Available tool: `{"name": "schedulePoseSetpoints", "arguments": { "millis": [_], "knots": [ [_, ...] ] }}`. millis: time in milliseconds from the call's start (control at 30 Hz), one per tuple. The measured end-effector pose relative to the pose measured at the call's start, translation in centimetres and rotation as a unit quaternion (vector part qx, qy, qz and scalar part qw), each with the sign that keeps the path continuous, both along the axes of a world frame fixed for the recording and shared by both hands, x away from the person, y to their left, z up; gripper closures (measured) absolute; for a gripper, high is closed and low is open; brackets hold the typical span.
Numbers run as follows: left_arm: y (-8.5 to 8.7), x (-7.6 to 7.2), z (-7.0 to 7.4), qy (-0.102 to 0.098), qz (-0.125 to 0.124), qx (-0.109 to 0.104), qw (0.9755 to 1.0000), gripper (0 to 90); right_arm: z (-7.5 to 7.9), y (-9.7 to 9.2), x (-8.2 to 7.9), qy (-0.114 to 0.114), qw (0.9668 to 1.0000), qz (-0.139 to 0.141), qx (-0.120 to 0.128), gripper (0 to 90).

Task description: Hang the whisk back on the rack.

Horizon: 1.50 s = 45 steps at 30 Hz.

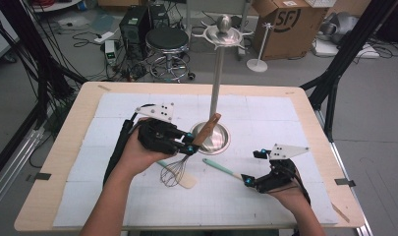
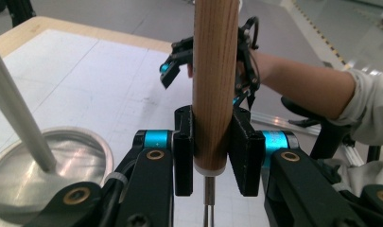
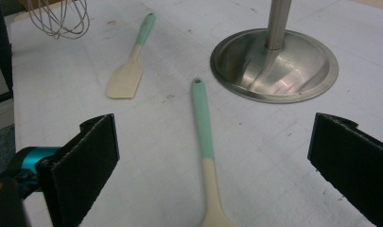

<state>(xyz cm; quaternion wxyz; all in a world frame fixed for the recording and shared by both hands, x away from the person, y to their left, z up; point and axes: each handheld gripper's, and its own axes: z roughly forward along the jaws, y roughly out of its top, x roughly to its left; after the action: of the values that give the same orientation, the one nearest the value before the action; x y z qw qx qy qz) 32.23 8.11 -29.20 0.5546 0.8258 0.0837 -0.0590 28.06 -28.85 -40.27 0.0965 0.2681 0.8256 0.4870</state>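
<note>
Our left gripper (image 1: pixel 189 146) clamps the wooden-handled wire whisk (image 1: pixel 202 133) beside the steel hanging stand (image 1: pixel 216 83) — we'd lift it straight, handle up. Right gripper (image 3: pixel 213 170) gapes wide.

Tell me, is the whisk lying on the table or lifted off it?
Lifted: the left gripper clamps the whisk by its wooden handle, wires hanging down.

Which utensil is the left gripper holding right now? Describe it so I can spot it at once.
Start at the steel stand with its round base in the middle of the white mat. Just left of that base, the left gripper is shut on a whisk by its wooden handle, wire loops hanging down. The two utensils lying nearby have mint-green handles and no wires.
</note>
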Motion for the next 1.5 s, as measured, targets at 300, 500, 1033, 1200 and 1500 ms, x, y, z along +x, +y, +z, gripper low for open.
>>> {"name": "schedulePoseSetpoints", "arguments": {
  "millis": [300, 500, 1033, 1200, 1500],
  "knots": [
    [0.2, -0.1, 0.4, -0.003, -0.008, -0.005, 0.9999, 73.2, -0.1, 0.2, 0.1, -0.001, 1.0000, 0.002, -0.002, 2.2],
    [0.0, 0.2, 0.8, -0.004, -0.010, 0.002, 0.9999, 73.2, -0.1, 0.2, 0.2, 0.001, 1.0000, 0.001, -0.001, 2.2],
    [-1.3, 1.5, 4.0, -0.016, -0.022, 0.012, 0.9996, 73.2, 0.0, 0.1, 0.1, 0.002, 1.0000, 0.003, 0.003, 2.3],
    [-1.1, 1.8, 3.9, -0.012, -0.025, 0.007, 0.9996, 73.2, 0.0, 0.1, 0.1, -0.001, 1.0000, 0.003, 0.004, 2.3],
    [-0.7, 2.1, 3.8, -0.009, -0.028, 0.004, 0.9996, 73.2, -0.1, 0.1, 0.2, 0.001, 1.0000, 0.002, 0.001, 2.3]
  ]
}}
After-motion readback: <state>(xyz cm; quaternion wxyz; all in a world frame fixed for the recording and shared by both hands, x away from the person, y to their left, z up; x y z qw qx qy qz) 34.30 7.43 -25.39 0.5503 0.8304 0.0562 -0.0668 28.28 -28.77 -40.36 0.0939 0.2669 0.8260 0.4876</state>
